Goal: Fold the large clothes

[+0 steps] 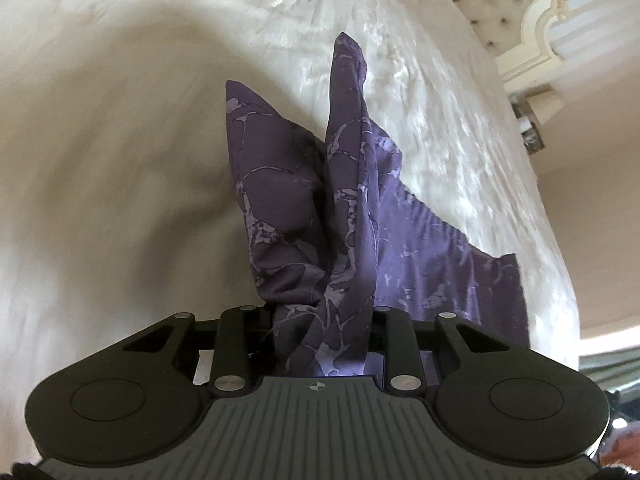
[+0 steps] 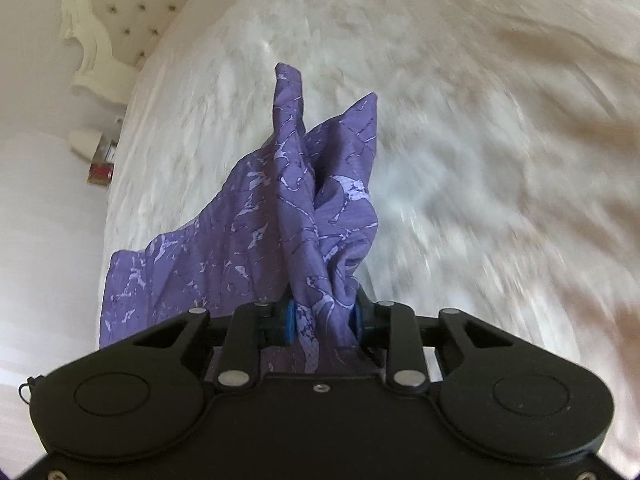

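Unlabelled, seemingly, purple cloth [image 1: 320,208] in both grippers [image 2: 324,316]

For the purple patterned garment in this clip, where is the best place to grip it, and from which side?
At its bunched corners, from above the white furry bedcover. The purple garment is already gathered between both the left gripper and right gripper, with a sheet spreading away sideways, so pinching corners probably keeps an edge taut.

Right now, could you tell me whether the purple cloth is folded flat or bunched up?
Bunched: the purple cloth is gathered in the left gripper and the right gripper, above the white bed.
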Demonstrator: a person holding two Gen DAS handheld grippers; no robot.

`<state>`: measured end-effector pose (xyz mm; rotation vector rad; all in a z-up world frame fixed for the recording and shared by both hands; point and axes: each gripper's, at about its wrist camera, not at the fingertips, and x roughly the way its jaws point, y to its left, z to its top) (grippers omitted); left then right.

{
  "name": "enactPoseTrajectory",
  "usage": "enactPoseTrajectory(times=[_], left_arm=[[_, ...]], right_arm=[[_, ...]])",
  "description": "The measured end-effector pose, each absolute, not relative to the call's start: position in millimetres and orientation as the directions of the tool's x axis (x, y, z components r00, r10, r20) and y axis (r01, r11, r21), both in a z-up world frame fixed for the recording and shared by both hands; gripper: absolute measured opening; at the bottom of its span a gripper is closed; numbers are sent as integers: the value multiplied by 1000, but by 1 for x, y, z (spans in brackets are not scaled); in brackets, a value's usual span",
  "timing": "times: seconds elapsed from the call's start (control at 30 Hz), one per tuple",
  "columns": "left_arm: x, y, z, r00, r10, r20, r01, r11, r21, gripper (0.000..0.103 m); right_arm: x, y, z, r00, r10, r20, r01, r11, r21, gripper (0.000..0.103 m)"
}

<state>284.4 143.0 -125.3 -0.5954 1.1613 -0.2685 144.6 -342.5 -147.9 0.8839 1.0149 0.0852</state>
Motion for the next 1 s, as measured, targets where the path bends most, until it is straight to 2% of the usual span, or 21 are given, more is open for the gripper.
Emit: enactPoseTrajectory(times=[0.27, 0.37, 0.43, 0.53, 0.6, 0.7, 0.77, 0.9, 0.97, 1.0], left_arm=[[206, 172, -132, 327, -489, -809, -113, 830, -547, 31], [200, 177, -148, 329, -396, -857, -104, 887, -450, 44], [202, 181, -161, 331, -357, -873, -110, 905, -412, 57], [209, 187, -169, 332, -362, -871, -143, 893, -426, 61], [207, 187, -161, 366, -322, -873, -139, 909, -393, 61], [200, 174, -135, 460, -202, -865, -49, 967, -251, 64], [189, 163, -117, 508, -167, -845, 22, 983, -181, 67], [185, 128, -98, 546, -202, -813, 160, 978, -135, 71], [191, 109, -99, 524, -248, -815, 220, 964, -152, 72], [194, 101, -101, 510, -264, -819, 242, 957, -158, 72]], right_arm=[[72, -341, -158, 442, 504, -742, 347, 667, 659, 41], [60, -340, -166, 429, 424, -797, 387, 711, 587, 54], [58, -340, -172, 437, 370, -820, 425, 718, 551, 60], [58, -334, -171, 460, 303, -835, 447, 733, 512, 67], [57, -324, -162, 487, 260, -834, 407, 777, 480, 67], [55, -315, -142, 553, 190, -811, 351, 830, 434, 71], [55, -308, -129, 594, 149, -790, 320, 858, 402, 72], [66, -279, -109, 646, 170, -744, 155, 925, 346, 72], [75, -259, -108, 639, 224, -736, 48, 943, 329, 69], [79, -248, -108, 626, 246, -740, 6, 948, 319, 65]])
